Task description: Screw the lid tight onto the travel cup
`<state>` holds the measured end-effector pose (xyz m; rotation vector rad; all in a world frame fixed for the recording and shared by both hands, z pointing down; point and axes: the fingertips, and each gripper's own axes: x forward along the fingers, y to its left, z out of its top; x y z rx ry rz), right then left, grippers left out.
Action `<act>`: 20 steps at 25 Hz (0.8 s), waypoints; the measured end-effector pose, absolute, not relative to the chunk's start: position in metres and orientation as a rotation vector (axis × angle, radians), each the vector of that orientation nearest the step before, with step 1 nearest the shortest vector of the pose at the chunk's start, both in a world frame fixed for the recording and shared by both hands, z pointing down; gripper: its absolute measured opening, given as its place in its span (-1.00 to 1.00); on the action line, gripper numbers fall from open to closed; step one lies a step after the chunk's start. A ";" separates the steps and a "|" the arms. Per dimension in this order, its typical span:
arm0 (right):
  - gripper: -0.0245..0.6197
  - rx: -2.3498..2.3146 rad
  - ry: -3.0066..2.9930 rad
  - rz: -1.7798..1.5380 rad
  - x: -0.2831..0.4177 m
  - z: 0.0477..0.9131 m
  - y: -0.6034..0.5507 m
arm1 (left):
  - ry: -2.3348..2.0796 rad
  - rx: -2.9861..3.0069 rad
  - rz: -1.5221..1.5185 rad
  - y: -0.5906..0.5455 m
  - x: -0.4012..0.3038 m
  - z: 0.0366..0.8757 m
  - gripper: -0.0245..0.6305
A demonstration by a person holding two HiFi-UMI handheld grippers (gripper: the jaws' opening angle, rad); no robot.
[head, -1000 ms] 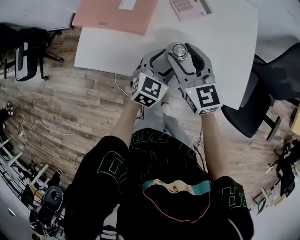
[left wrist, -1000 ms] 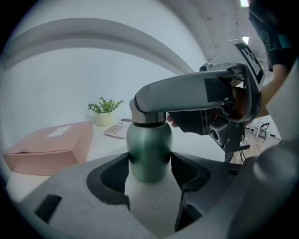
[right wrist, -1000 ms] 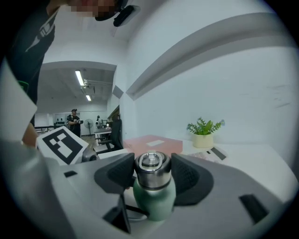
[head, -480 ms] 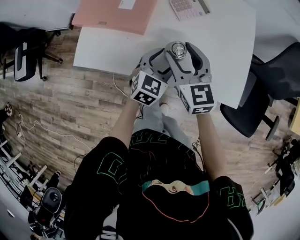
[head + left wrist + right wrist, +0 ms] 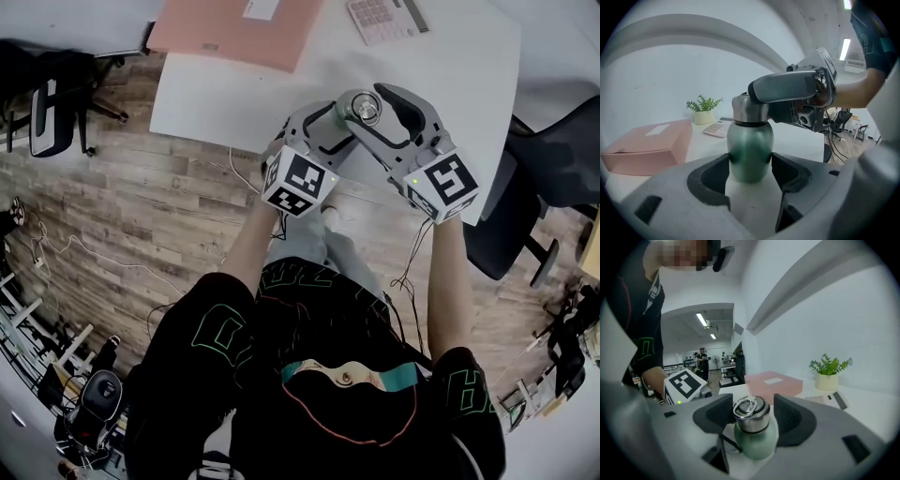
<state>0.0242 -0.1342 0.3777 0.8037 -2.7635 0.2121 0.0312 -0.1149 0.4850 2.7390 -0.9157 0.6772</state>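
A green travel cup (image 5: 750, 150) with a steel lid (image 5: 361, 106) stands on the white table (image 5: 216, 94) near its front edge. My left gripper (image 5: 750, 165) is shut on the cup's green body, one pad pressing each side. My right gripper (image 5: 752, 412) reaches in from the right at lid height. Its jaws are opening, with the lid (image 5: 751, 414) and its ring handle between them and a gap at the right pad. In the head view the left gripper (image 5: 343, 124) comes from the front left and the right gripper (image 5: 364, 105) from the front right.
A pink box (image 5: 234, 28) and a calculator (image 5: 380, 14) lie farther back on the table. A small potted plant (image 5: 704, 108) stands by the wall. A black office chair (image 5: 525, 187) is at the table's right, over the wooden floor.
My right gripper has swung round the lid, its marker cube moving right and away from the left one, and its jaws have widened. The left gripper and the cup have stayed put.
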 end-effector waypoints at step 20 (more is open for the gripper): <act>-0.14 0.559 -2.823 0.182 0.019 0.379 -0.128 | -0.875 2.723 0.662 -0.114 0.030 0.486 -0.03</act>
